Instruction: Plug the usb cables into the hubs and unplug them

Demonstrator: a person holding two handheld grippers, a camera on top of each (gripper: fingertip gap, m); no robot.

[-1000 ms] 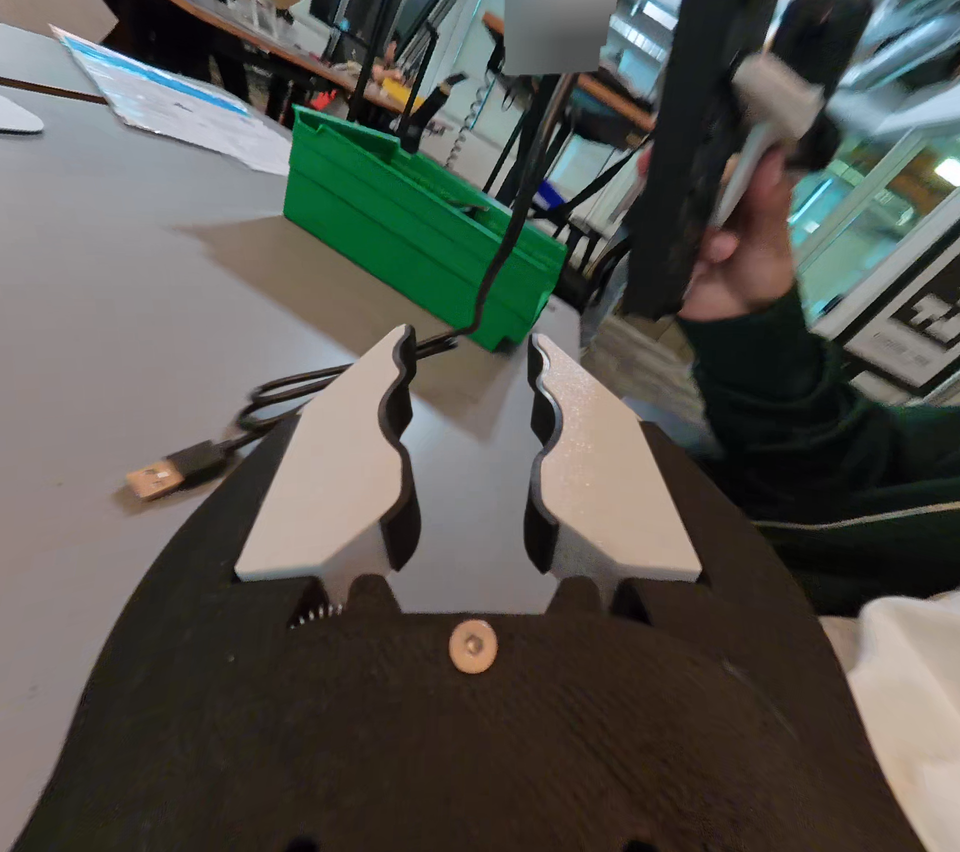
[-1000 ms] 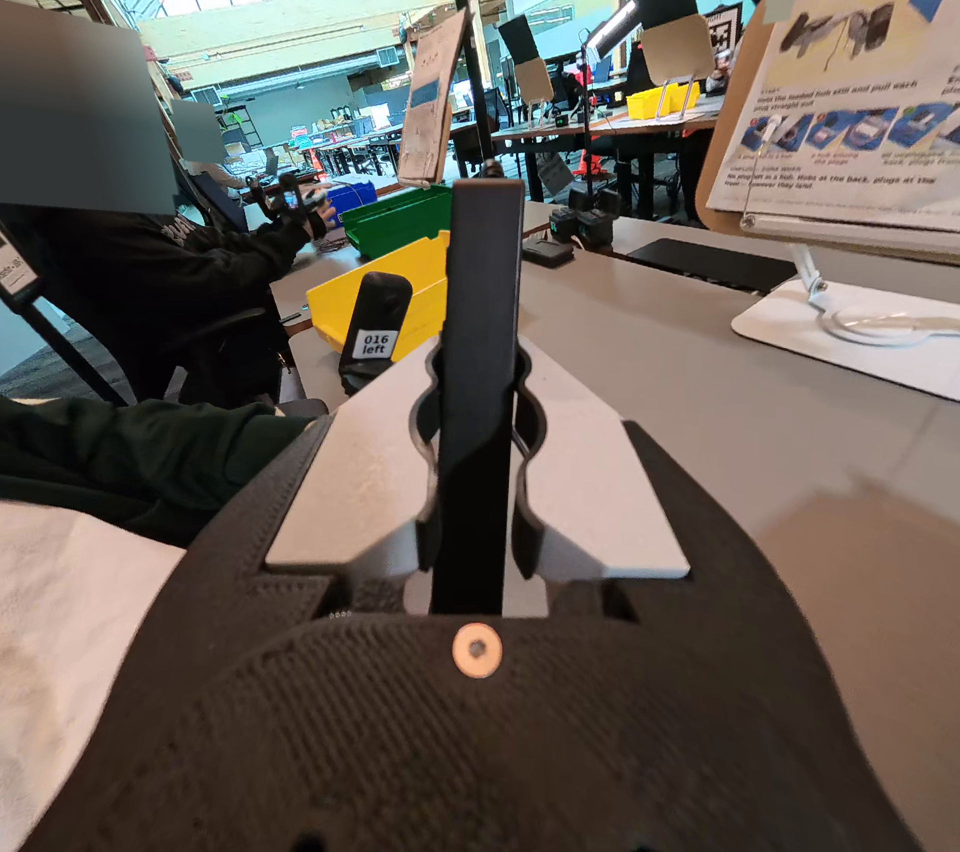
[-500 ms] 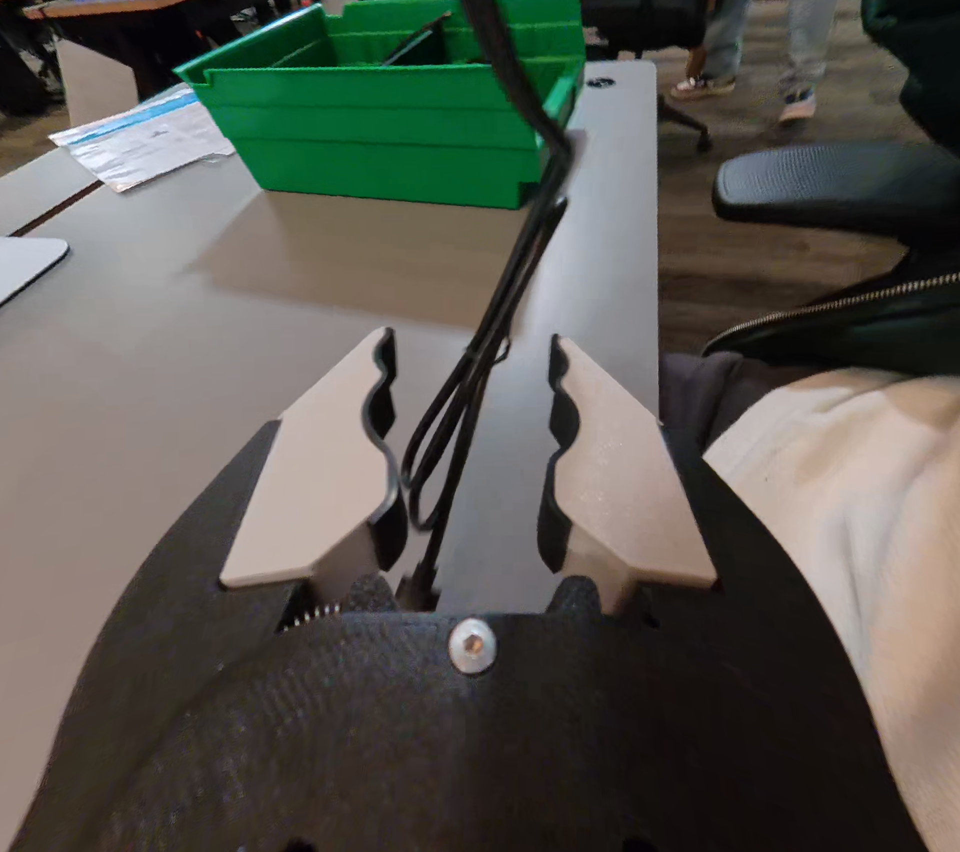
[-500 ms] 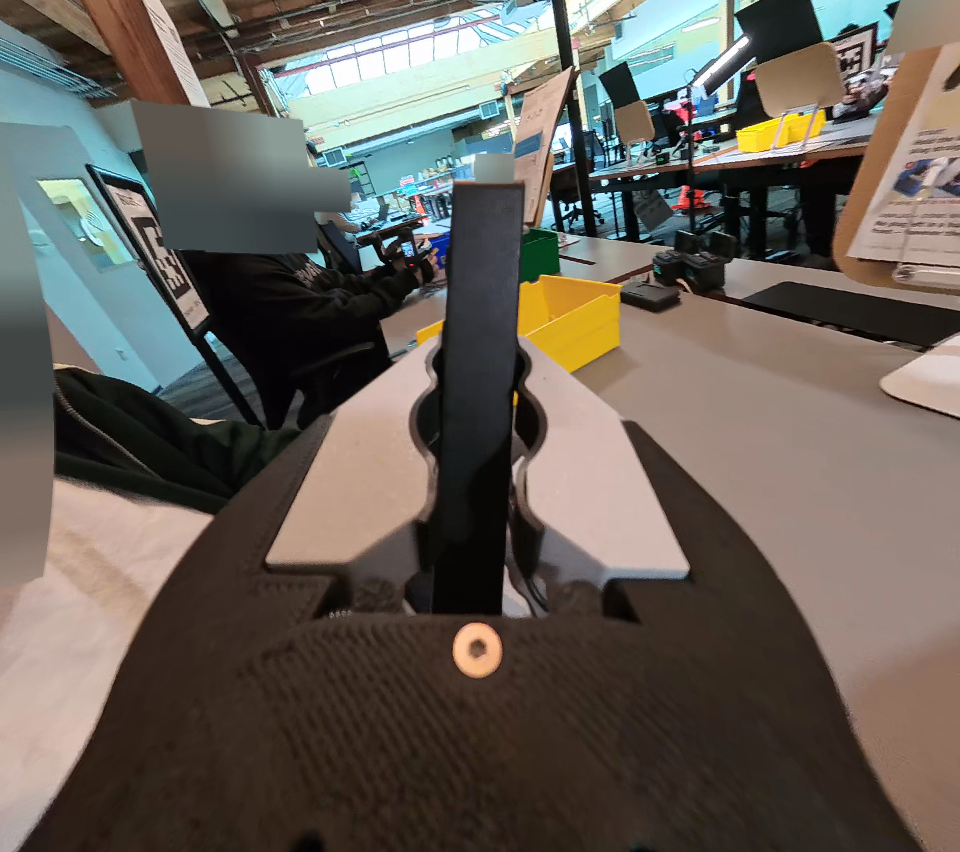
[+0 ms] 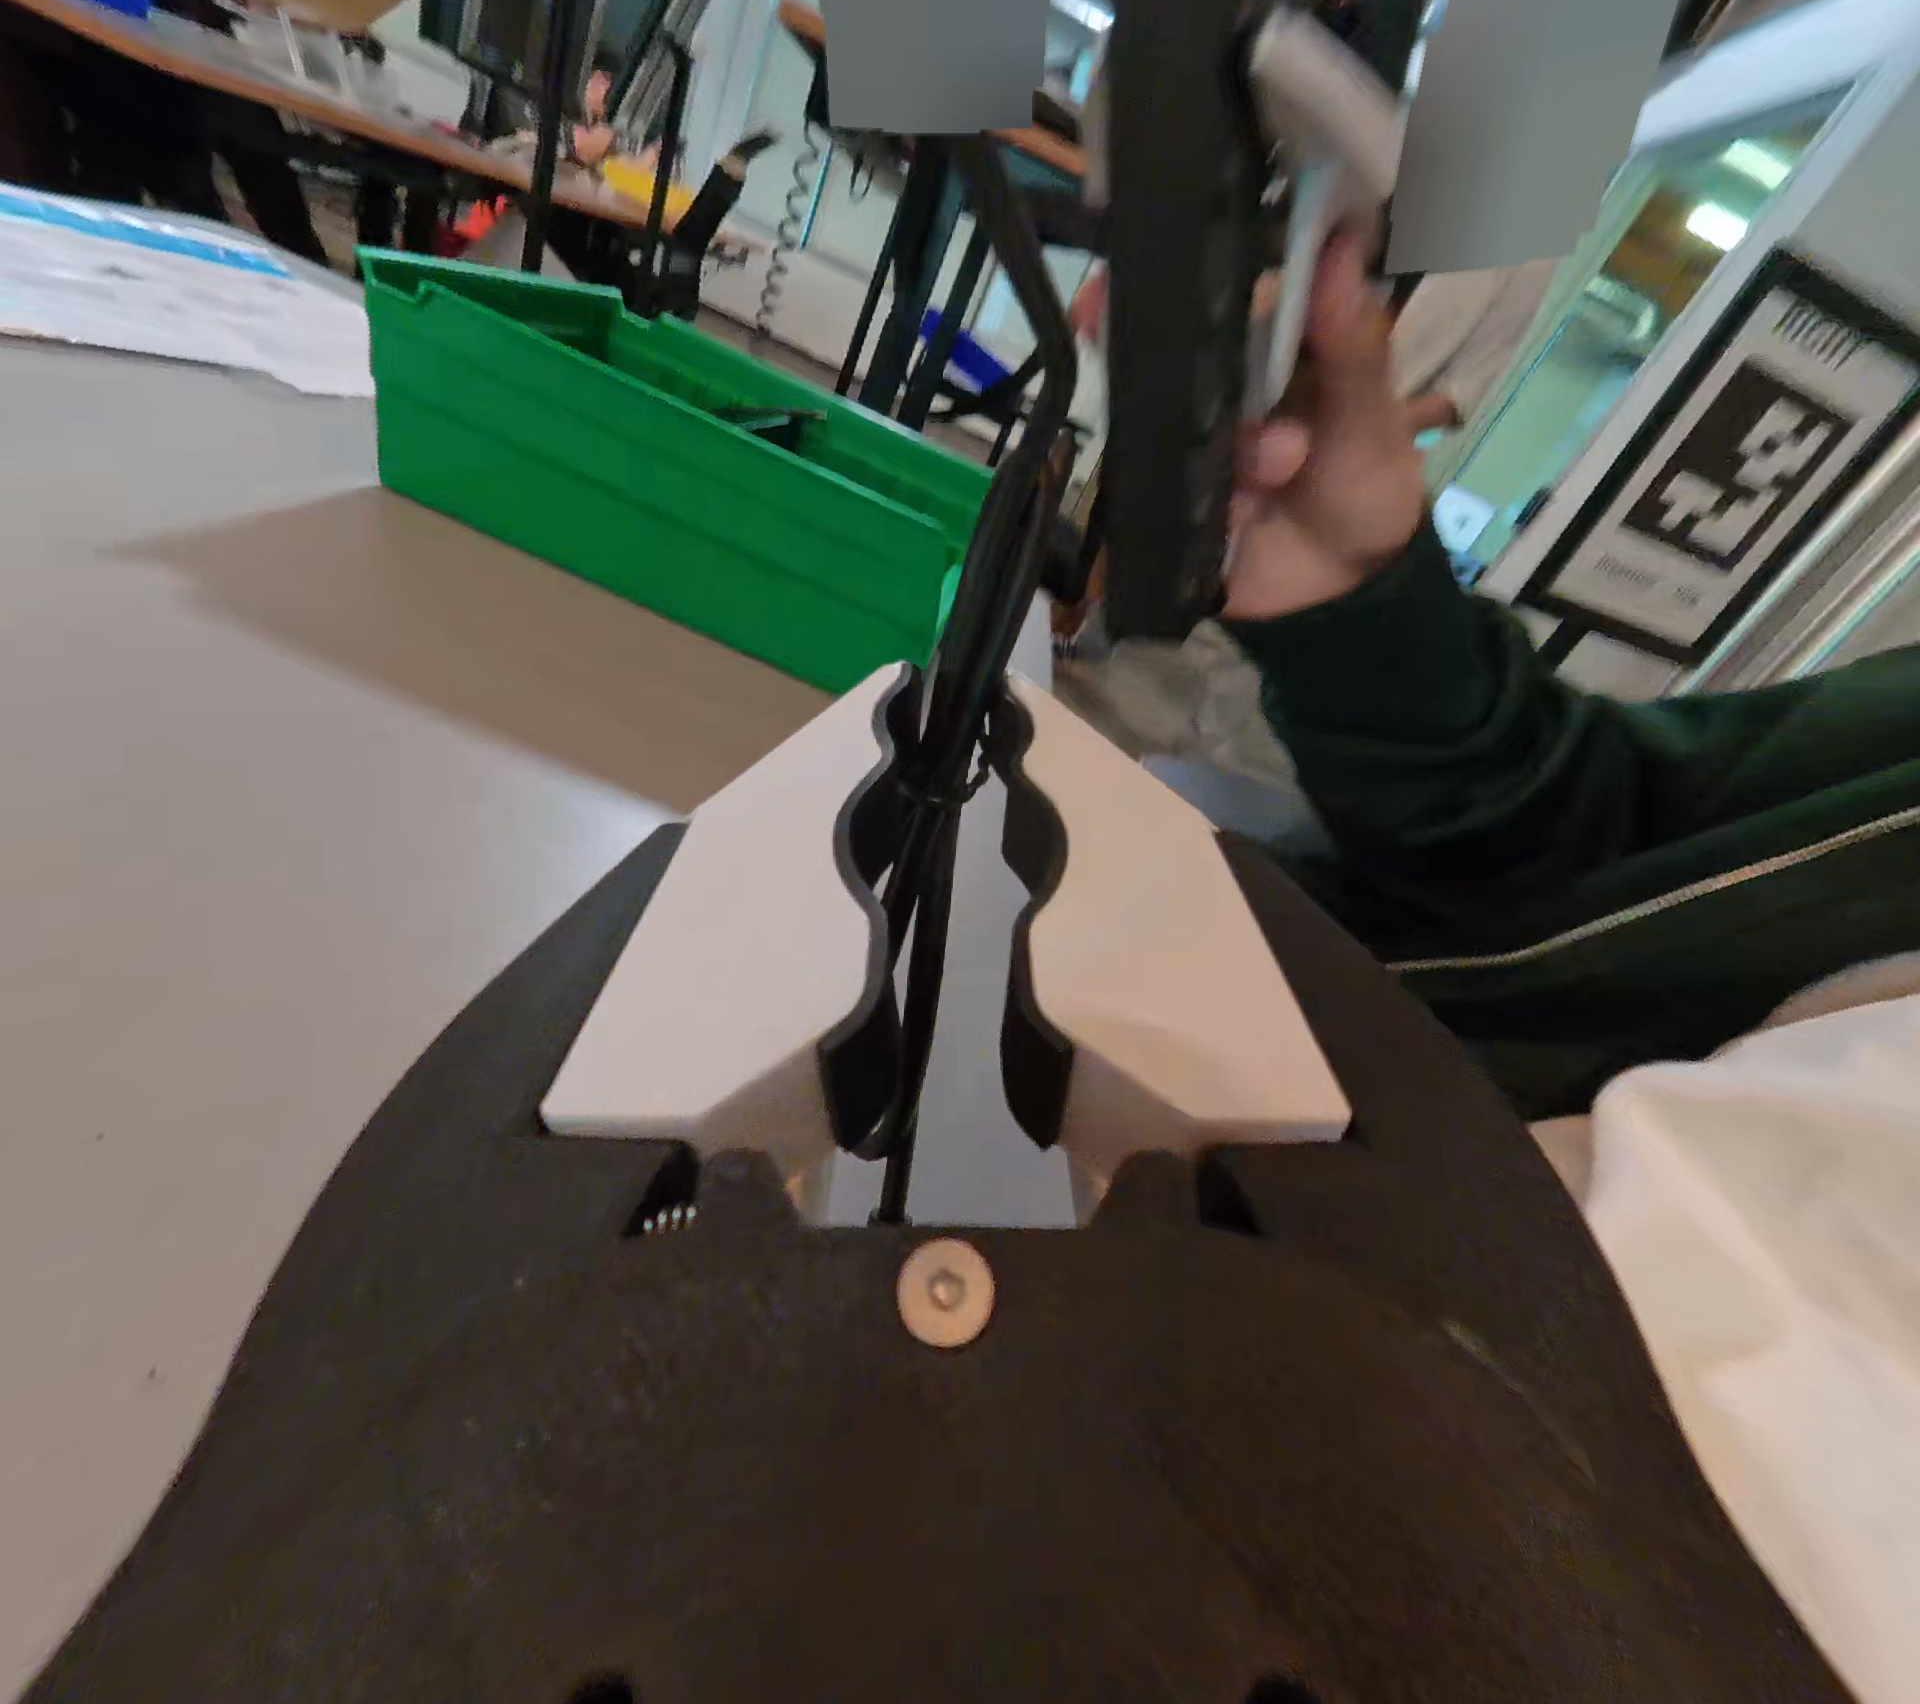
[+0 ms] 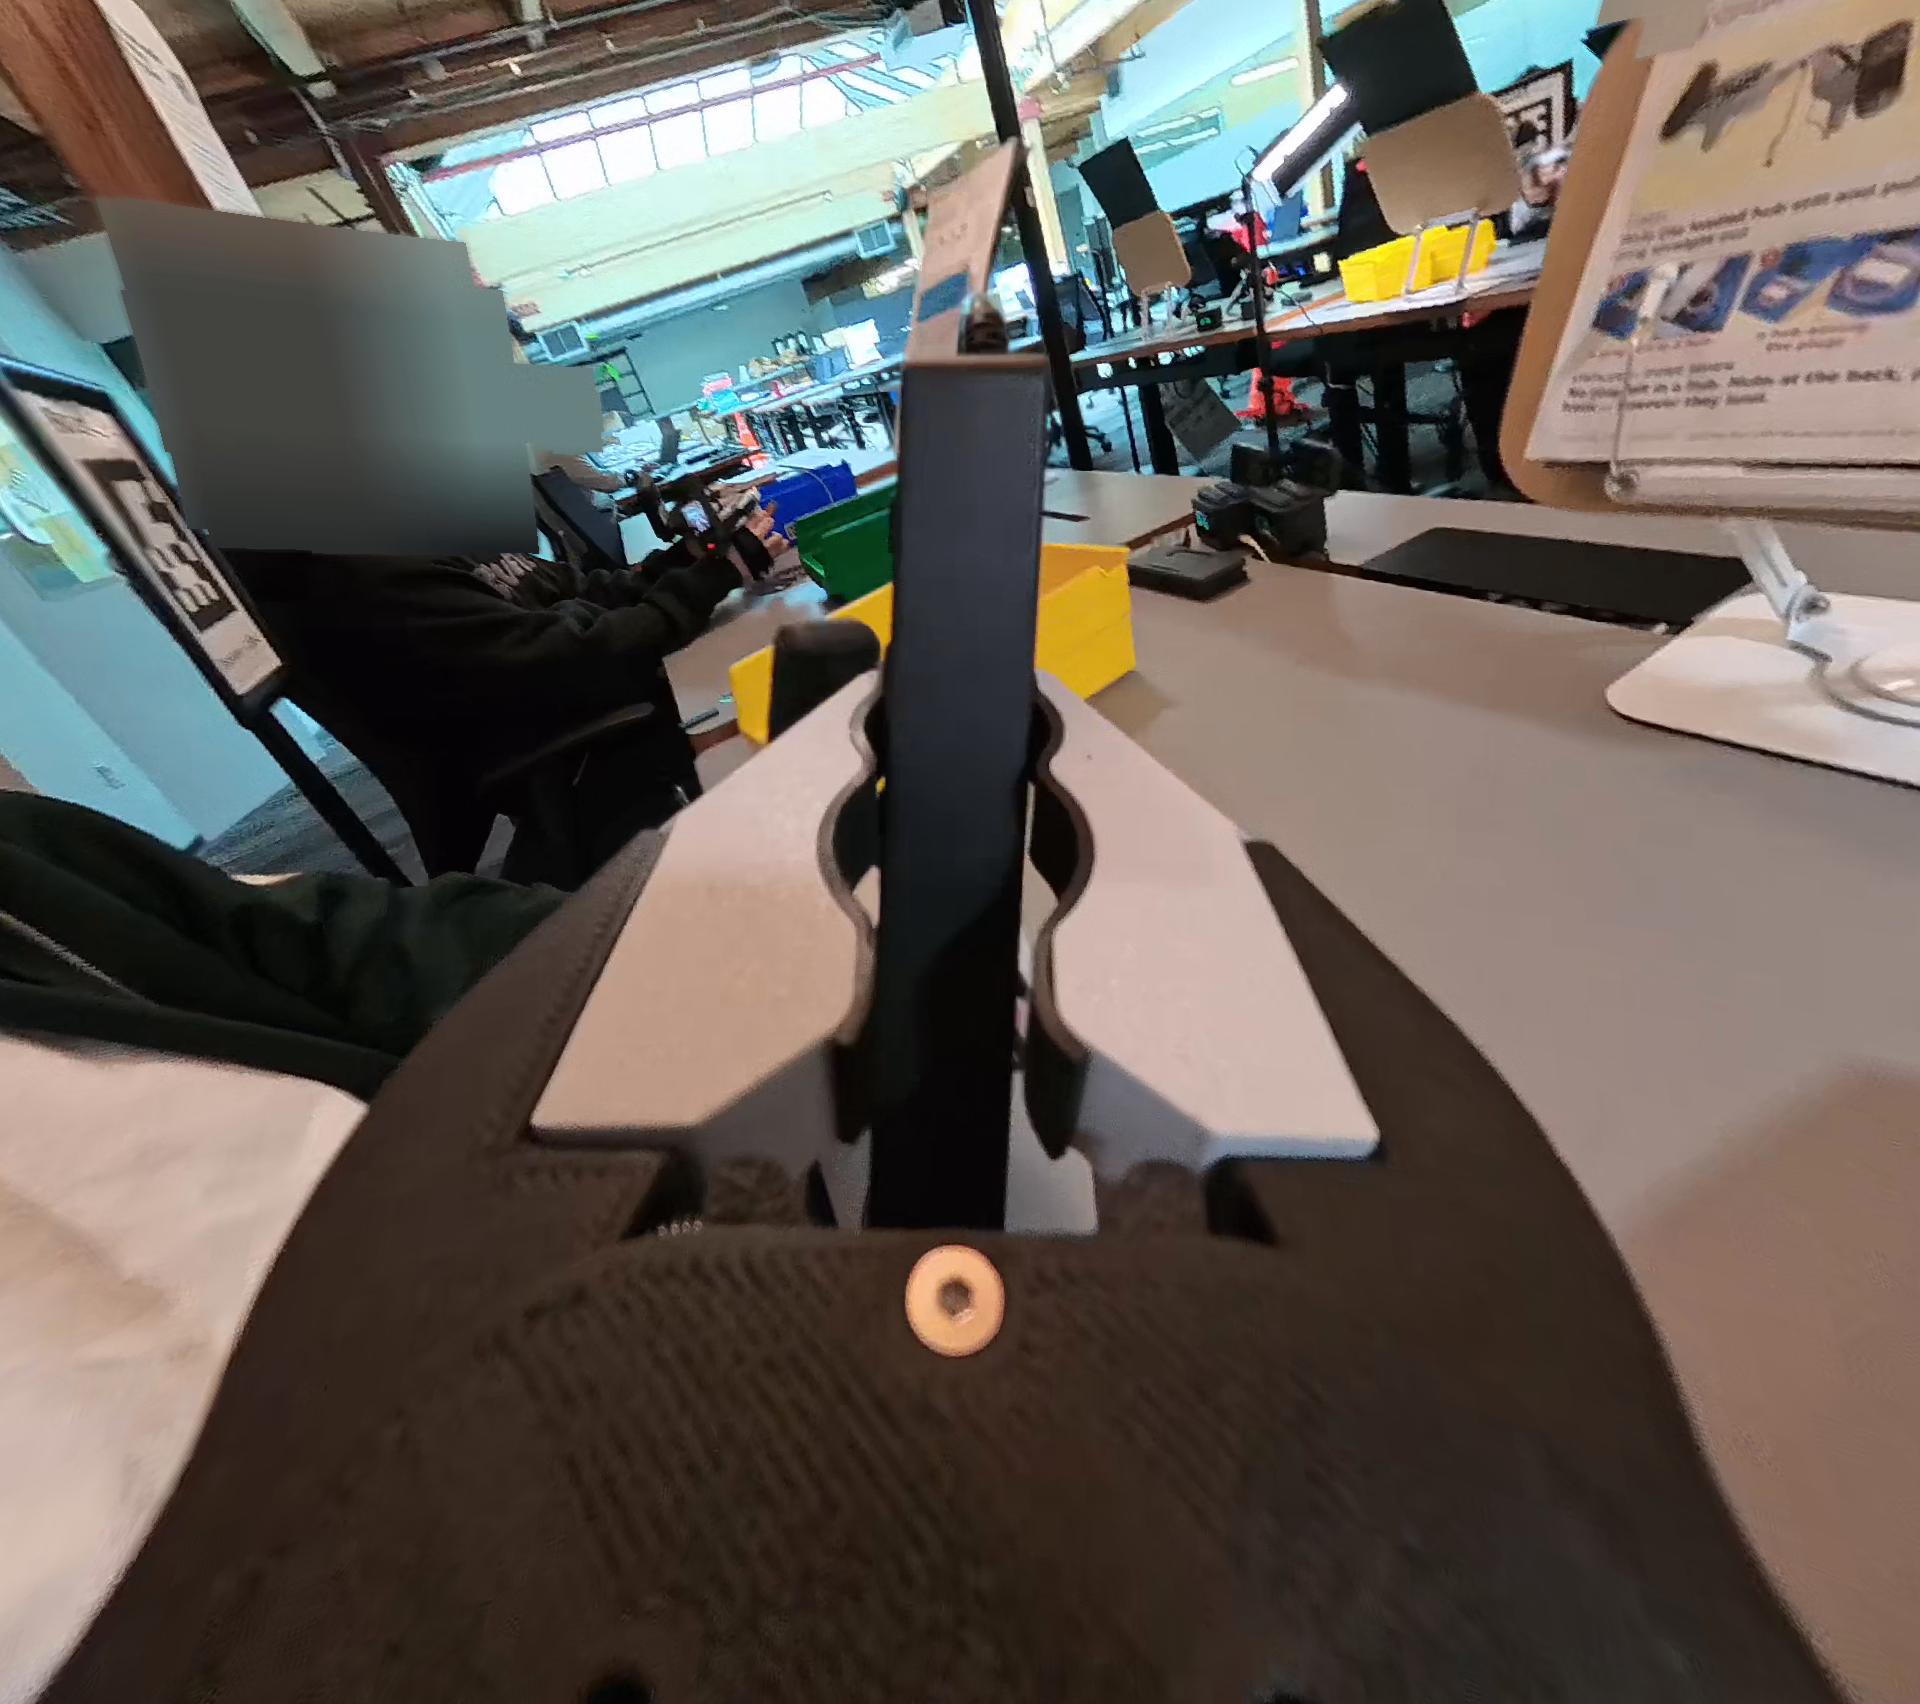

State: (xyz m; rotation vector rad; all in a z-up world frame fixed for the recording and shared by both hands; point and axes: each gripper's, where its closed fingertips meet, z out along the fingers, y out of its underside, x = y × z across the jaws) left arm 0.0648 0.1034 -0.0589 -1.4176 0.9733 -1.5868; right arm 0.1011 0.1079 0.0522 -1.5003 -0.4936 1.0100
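Observation:
In the left wrist view my left gripper (image 5: 956,688) is shut on a bundled black usb cable (image 5: 997,553). The cable runs up from between the fingers and off behind a patch at the top. In the right wrist view my right gripper (image 6: 956,698) is shut on a long black hub (image 6: 966,574), held upright above the grey table (image 6: 1455,875). The hand (image 5: 1320,491) holding the right gripper shows at the upper right of the left wrist view, above the table edge. The cable's plug is hidden.
A green bin (image 5: 665,470) stands on the table ahead of the left gripper, with a paper sheet (image 5: 156,293) to its left. A yellow bin (image 6: 1081,615) sits behind the hub. A sheet stand with a white base (image 6: 1766,698) is at the right. A seated person (image 6: 468,667) is at the left.
My left gripper was open above the cable lying on the table; it has now shut on the cable bundle and lifted it. My right gripper still holds the hub, tilted slightly.

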